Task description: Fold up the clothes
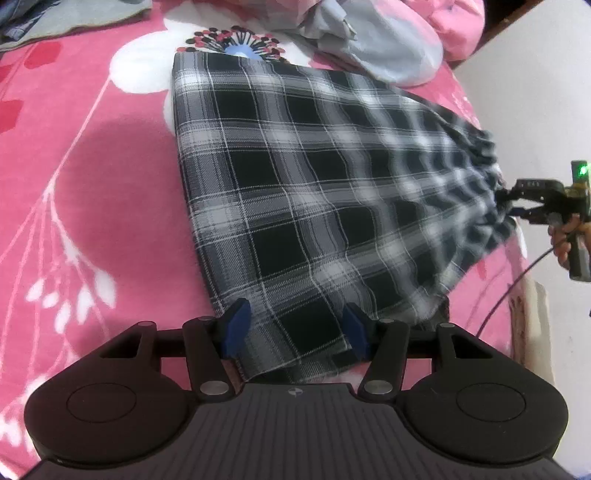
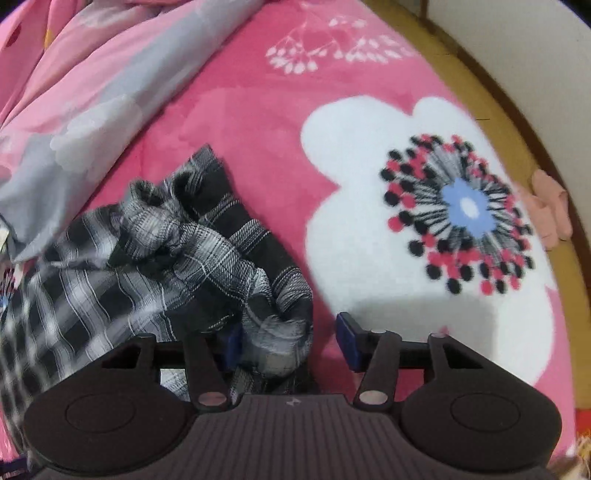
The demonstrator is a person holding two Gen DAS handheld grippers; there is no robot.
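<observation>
A black, white and grey plaid garment [image 1: 295, 184] lies spread flat on the pink flowered blanket [image 1: 92, 166]. Its near corner lies between the blue pads [image 1: 236, 325] of my left gripper [image 1: 295, 326], whose jaws stand wide apart and do not press on it. At the right edge of that view, my right gripper [image 1: 513, 205], held by a hand [image 1: 565, 236], sits at the gathered waistband. In the right wrist view the bunched waistband [image 2: 207, 251] rests against the left pad of my right gripper [image 2: 290, 339]. The right pad [image 2: 347, 339] is clear of the cloth.
A grey-blue bundle of cloth [image 1: 388, 40] and a grey garment [image 1: 74, 18] lie at the far side of the bed. A pink and grey quilt [image 2: 92, 92] is heaped to the left. The wooden bed edge [image 2: 517, 122] and a wall run along the right.
</observation>
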